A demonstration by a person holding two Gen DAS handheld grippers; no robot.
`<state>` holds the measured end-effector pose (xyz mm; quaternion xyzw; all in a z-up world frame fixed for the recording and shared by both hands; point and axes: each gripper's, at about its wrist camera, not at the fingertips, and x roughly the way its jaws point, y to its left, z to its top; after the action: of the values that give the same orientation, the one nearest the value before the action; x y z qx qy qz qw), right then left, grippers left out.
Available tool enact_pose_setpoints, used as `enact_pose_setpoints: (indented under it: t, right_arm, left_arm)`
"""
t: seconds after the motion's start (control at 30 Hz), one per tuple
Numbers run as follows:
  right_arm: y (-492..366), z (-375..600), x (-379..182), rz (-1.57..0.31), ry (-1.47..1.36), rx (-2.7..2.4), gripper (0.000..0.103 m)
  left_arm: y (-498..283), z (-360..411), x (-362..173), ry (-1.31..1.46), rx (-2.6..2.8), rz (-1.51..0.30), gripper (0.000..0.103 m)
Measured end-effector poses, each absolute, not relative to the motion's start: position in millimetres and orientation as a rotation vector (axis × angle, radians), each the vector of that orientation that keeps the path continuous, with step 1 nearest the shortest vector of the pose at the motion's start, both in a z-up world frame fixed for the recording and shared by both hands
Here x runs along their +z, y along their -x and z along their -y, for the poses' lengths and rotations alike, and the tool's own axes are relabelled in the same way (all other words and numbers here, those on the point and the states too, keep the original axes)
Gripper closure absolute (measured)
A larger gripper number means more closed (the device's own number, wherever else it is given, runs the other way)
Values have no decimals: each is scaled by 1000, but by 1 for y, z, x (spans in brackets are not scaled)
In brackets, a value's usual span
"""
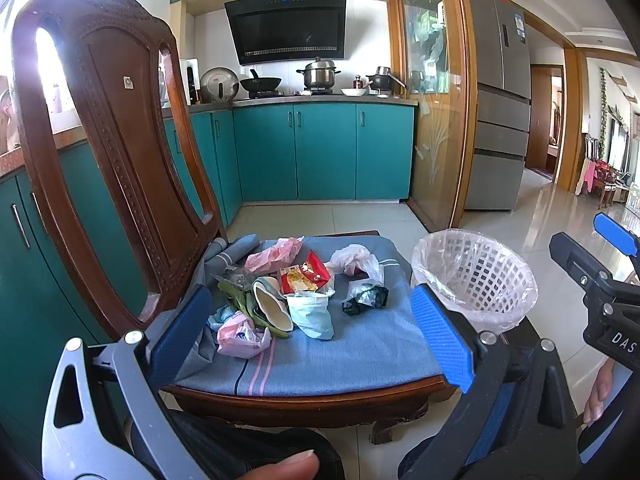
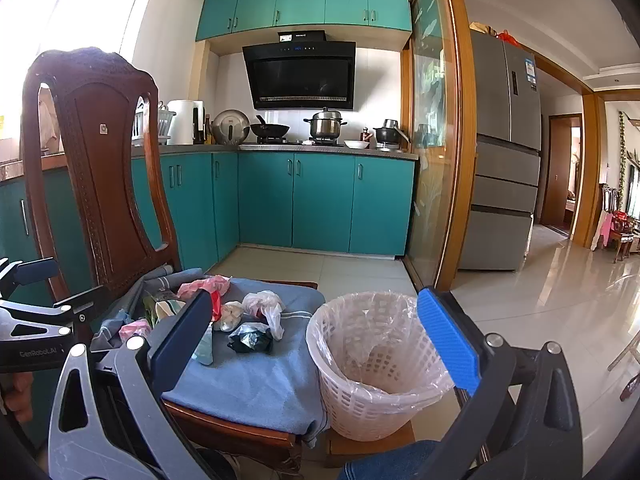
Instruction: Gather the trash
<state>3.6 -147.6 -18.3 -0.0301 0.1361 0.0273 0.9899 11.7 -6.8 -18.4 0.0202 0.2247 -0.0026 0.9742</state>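
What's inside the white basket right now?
The white basket holds only a clear plastic liner; no trash shows inside. Its very bottom is veiled by crumpled liner, so small scraps there can't be ruled out.

The near half of my chair's blue cloth (image 1: 340, 356) lies bare, so either gripper can come in low from the front; the trash heap (image 1: 280, 296) crowds the far half; the carved chair back (image 1: 108, 152) walls off the left side; the basket (image 2: 376, 364) stands just beside the seat's right edge, its mouth open from above; right of it the tiled floor (image 2: 540, 320) is wide and free.
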Motion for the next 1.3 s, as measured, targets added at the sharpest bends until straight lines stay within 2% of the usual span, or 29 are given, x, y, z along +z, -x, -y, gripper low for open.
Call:
enact_pose_setpoints:
  t: [0.4,0.57,0.77,0.9,1.1,1.17,1.3]
  right_arm:
    - [-16,146,-25,-310,57,58,3]
    - [-53,152,-41,-413,-8,158,3]
    - [-130,122,-67,-534,98,377,4]
    - [-200,80,-102,-700,232,507,10]
    - [-261,46,-170,-827,366,545,18]
    - [-270,44,-185,-882,348,581,32]
    - [-268,41,-183,-888,330,658,46]
  left_arm:
    - [-29,0,-31,-44,13,-514,3]
    - [-51,-29,-56,-27,88,-612,3]
    - [-73,-57,-90,30,122,-725,6]
    - [-92,-59,-103,51,122,-790,21]
    - [-122,-59,-116,117,112,-849,21]
    - [-132,-54,-121,137,95,-863,18]
    - [-156,-40,-131,150,75,-884,18]
